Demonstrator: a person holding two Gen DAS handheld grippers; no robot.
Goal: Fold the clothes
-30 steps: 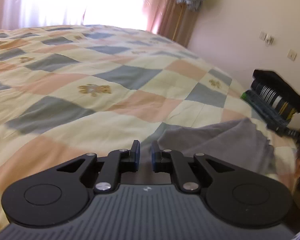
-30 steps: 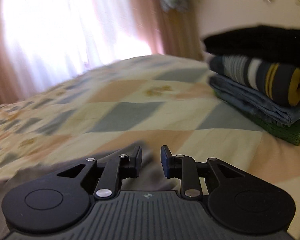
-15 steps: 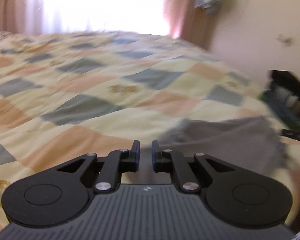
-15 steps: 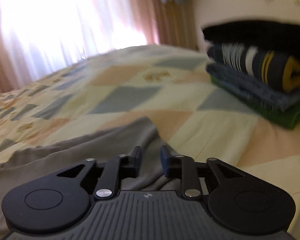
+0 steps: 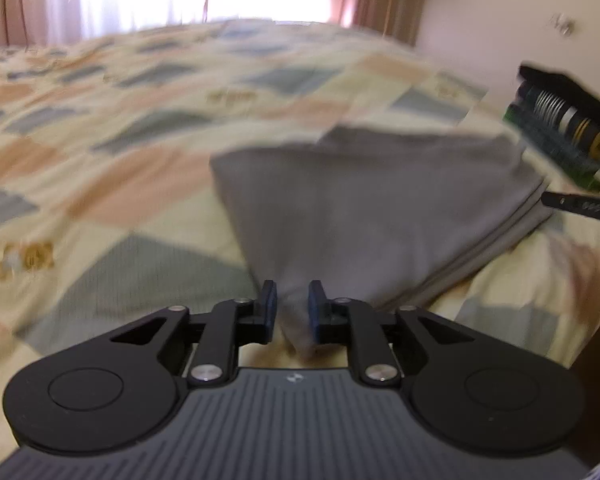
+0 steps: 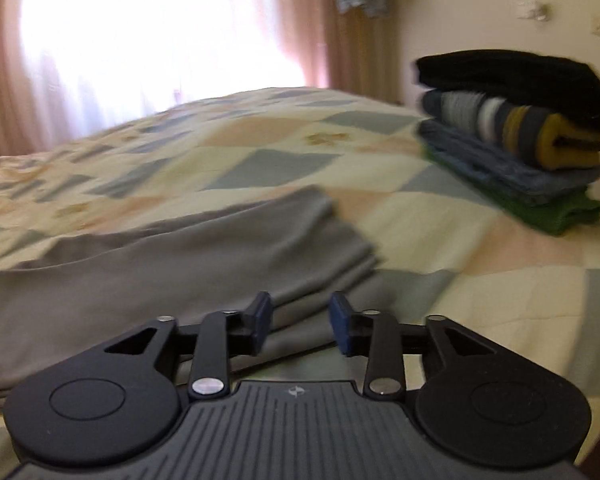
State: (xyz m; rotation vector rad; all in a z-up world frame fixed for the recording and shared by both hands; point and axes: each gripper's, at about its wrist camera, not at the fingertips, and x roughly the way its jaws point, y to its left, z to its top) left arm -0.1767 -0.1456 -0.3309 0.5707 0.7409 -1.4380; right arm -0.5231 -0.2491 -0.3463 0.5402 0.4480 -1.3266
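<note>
A grey garment (image 5: 380,208) lies folded in layers on the patchwork quilt (image 5: 120,128). In the left wrist view its near corner tapers down between the pads of my left gripper (image 5: 293,306). Those jaws are opening, and a sliver of gap shows beside the left pad. In the right wrist view the same grey garment (image 6: 180,256) stretches away to the left, its stacked edges running under my right gripper (image 6: 300,320). The right jaws are opening wide, and the cloth lies below them, not pinched.
A stack of folded clothes (image 6: 512,132), black on top over striped, blue and green pieces, sits at the right of the bed near the wall; it is also in the left view (image 5: 560,120). Bright curtained window (image 6: 160,40) behind. The quilt (image 6: 260,140) spreads away to the left.
Both grippers have swung over the grey garment, which now lies folded in more layers in front of them. Both pairs of jaws stand wider than before.
</note>
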